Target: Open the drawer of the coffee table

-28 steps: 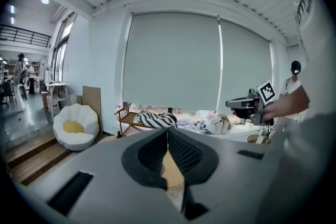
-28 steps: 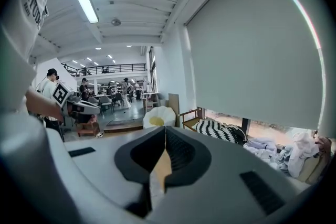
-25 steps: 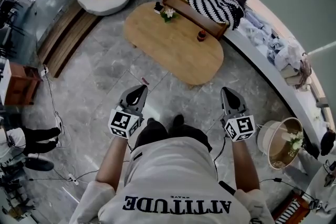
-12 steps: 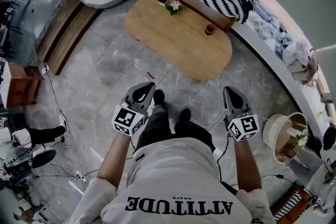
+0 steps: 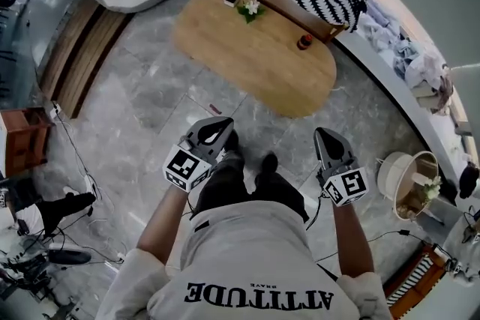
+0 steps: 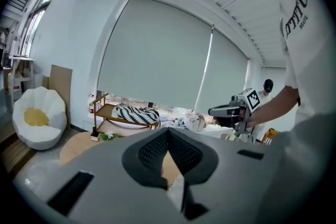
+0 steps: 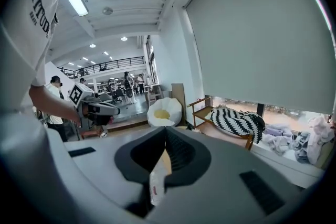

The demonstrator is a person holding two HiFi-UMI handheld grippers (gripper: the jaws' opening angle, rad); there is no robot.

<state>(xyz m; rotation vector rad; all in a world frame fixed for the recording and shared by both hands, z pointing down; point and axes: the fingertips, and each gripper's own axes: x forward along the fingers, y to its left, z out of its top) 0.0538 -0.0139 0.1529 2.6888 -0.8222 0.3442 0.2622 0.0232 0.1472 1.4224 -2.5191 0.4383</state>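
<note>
The person is walking toward the table (image 5: 255,41). Its oval wooden top sits in the upper middle of the head view and spans slightly more of the frame than a second ago. The feet (image 5: 229,142) have stepped up between the claws (one shoe is now level with the left one). The left claw (image 5: 219,125) has swung to aim up and to the right, at the table's near edge. The right claw (image 5: 322,134) points straight up the frame, toward the table's right end. Each gripper view shows its jaws pressed together at the tips with nothing between them.

The drawer itself shows in no view. From above, only the top is seen, with flowers (image 5: 249,7) and a small jar (image 5: 304,42) on it. The drawer probably sits under the top on one side.

This looks like the approach and nothing more. Bare floor (image 5: 150,101) separates the claws from the table, so the person has to close in, get lower, find the drawer front, and part a claw before any pull.
</note>
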